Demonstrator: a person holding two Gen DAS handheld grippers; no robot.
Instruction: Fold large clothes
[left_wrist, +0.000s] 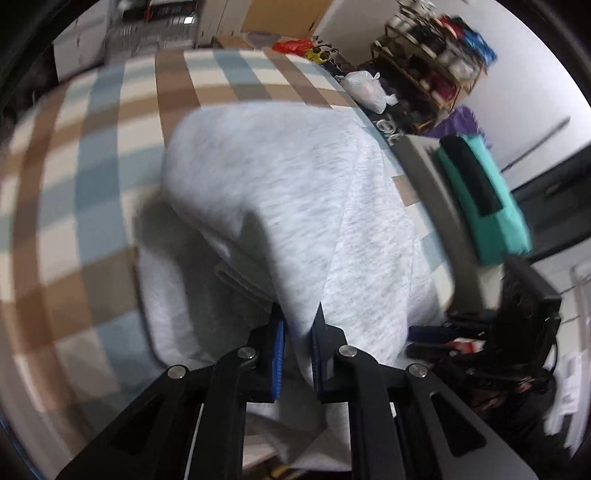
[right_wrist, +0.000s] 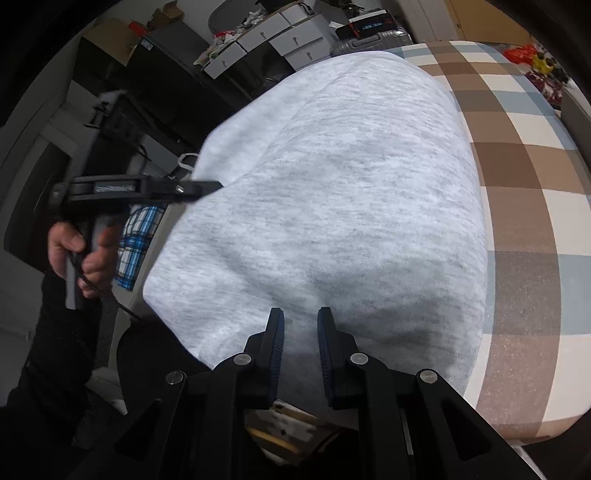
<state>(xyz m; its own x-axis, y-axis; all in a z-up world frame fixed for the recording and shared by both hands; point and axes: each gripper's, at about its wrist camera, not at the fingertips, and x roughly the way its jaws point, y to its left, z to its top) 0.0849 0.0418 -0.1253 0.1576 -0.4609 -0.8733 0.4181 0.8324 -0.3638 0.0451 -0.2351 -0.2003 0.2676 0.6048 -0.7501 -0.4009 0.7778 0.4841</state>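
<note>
A large light grey sweatshirt-like garment (left_wrist: 295, 177) lies bunched on a bed with a brown, blue and white checked cover (left_wrist: 92, 166). My left gripper (left_wrist: 301, 321) is shut on a raised fold of it, and the cloth drapes over and between the blue pads. In the right wrist view the same grey garment (right_wrist: 332, 203) fills the middle. My right gripper (right_wrist: 301, 325) is shut on its near edge, with a thick fold between the fingers. At the garment's left edge the left gripper (right_wrist: 216, 184) pinches the cloth, gripped by a hand (right_wrist: 74, 251).
The bed's checked cover (right_wrist: 517, 166) lies bare to the right of the garment. Beside the bed are a teal bag (left_wrist: 487, 206), a white plastic bag (left_wrist: 365, 88) and a loaded shelf rack (left_wrist: 424, 66). White drawers (right_wrist: 266, 33) and a suitcase (right_wrist: 369, 40) stand beyond.
</note>
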